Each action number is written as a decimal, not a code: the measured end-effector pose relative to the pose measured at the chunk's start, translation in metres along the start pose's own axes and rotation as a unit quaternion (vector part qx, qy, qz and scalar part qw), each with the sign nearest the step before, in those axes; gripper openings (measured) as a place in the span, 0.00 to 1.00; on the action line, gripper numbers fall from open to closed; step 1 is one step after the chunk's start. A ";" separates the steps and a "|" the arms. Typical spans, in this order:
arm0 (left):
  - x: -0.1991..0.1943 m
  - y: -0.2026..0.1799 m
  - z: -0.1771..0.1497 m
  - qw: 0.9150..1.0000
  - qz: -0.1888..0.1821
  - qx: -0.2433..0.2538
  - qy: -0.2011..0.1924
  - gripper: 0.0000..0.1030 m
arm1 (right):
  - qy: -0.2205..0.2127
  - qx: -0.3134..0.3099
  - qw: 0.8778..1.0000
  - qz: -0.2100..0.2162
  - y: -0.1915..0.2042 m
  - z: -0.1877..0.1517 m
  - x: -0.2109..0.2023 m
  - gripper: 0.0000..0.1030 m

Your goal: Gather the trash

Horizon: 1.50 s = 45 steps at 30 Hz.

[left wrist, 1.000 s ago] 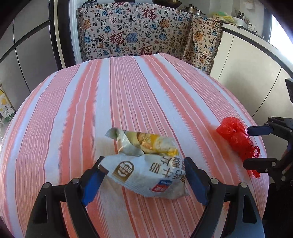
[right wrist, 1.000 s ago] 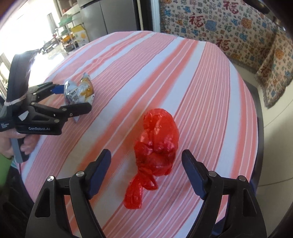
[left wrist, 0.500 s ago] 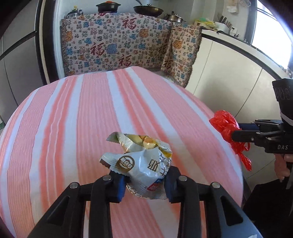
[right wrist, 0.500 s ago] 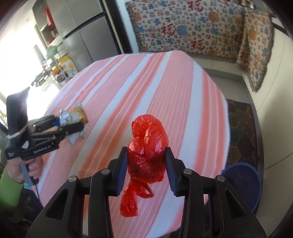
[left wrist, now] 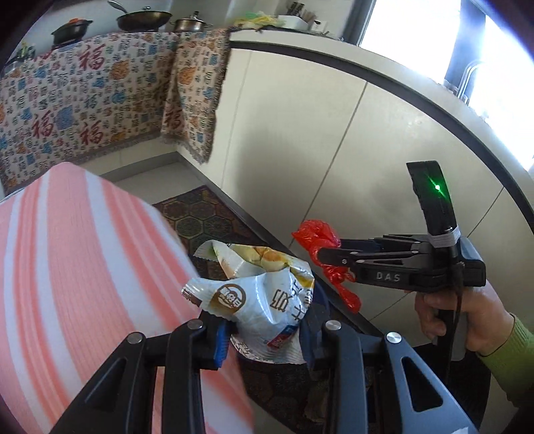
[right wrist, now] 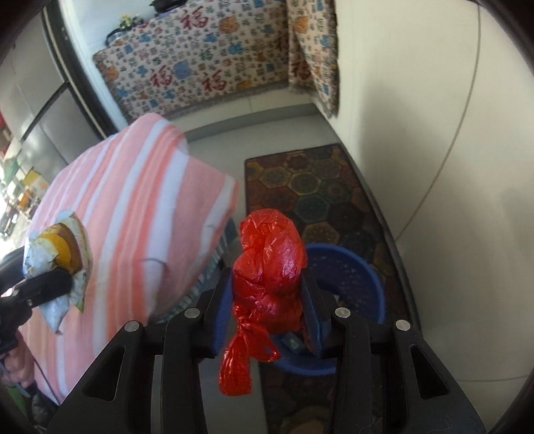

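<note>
My left gripper [left wrist: 267, 337] is shut on a crumpled white snack wrapper [left wrist: 260, 293] and holds it in the air just past the edge of the striped table [left wrist: 76, 260]. My right gripper [right wrist: 268, 317] is shut on a knotted red plastic bag [right wrist: 270, 267], lifted above a blue basket [right wrist: 353, 277] on the floor. In the left wrist view the right gripper [left wrist: 320, 255] appears from the side with the red bag [left wrist: 317, 240] in it. In the right wrist view the left gripper [right wrist: 63, 283] shows at the far left with the wrapper [right wrist: 56, 253].
A patterned rug [right wrist: 320, 197] lies on the floor beside white cabinet fronts [left wrist: 333, 140]. A patterned cloth [left wrist: 83, 96] covers the counter at the back, with pots [left wrist: 143, 20] on top. A hand in a green sleeve [left wrist: 467, 317] holds the right gripper.
Both grippers closed on their trash, lifted it off the table and swung it sideways past the table edge. The red bag now hangs over the blue basket.
</note>
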State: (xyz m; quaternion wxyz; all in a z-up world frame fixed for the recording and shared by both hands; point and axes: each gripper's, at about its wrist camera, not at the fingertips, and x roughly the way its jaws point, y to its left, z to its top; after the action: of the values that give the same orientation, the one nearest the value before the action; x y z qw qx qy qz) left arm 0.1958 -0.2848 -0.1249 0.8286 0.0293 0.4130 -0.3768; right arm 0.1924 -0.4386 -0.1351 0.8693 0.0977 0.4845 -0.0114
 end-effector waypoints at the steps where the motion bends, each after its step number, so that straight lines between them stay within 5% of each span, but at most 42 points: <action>1: 0.015 -0.008 0.003 1.000 -0.003 0.004 0.007 0.32 | 0.003 0.010 1.000 -0.004 -0.010 -0.001 0.004 0.39; 12: 0.148 -0.031 0.012 0.996 -0.015 0.020 0.080 0.35 | 0.023 0.107 0.994 0.005 -0.092 -0.014 0.047 0.43; 16: 0.179 -0.034 0.017 0.996 -0.006 0.022 0.082 0.58 | 0.021 0.141 0.990 0.012 -0.111 -0.020 0.060 0.60; 21: 0.185 -0.033 0.022 0.997 -0.010 0.010 0.074 0.58 | 0.014 0.161 0.987 0.014 -0.124 -0.024 0.057 0.63; 24: 0.172 -0.037 0.022 0.998 -0.005 0.010 0.062 0.58 | 0.002 0.165 0.986 -0.006 -0.123 -0.026 0.044 0.68; 27: 0.144 -0.047 0.019 0.999 0.011 0.032 0.043 0.58 | -0.012 0.160 0.987 -0.025 -0.116 -0.029 0.023 0.88; 29: 0.117 -0.055 0.014 0.998 0.020 0.047 0.027 0.67 | -0.021 0.153 0.987 -0.032 -0.107 -0.034 0.007 0.98; 35: 0.044 -0.059 -0.005 0.999 0.022 0.037 0.008 1.00 | -0.028 0.130 0.989 -0.057 -0.076 -0.069 -0.052 1.00; 40: 0.007 -0.064 -0.026 0.997 0.069 0.036 0.027 1.00 | -0.033 0.150 0.983 -0.101 -0.055 -0.116 -0.100 1.00; 45: -0.021 -0.075 -0.043 0.992 0.113 0.051 0.003 1.00 | -0.047 0.121 0.983 -0.128 -0.031 -0.142 -0.142 1.00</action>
State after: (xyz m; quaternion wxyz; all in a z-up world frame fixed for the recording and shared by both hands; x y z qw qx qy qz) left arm 0.1110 -0.3099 -0.1183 0.8620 0.1188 0.3901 -0.3012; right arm -0.0058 -0.4544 -0.0933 0.8641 0.1392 0.4467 -0.1854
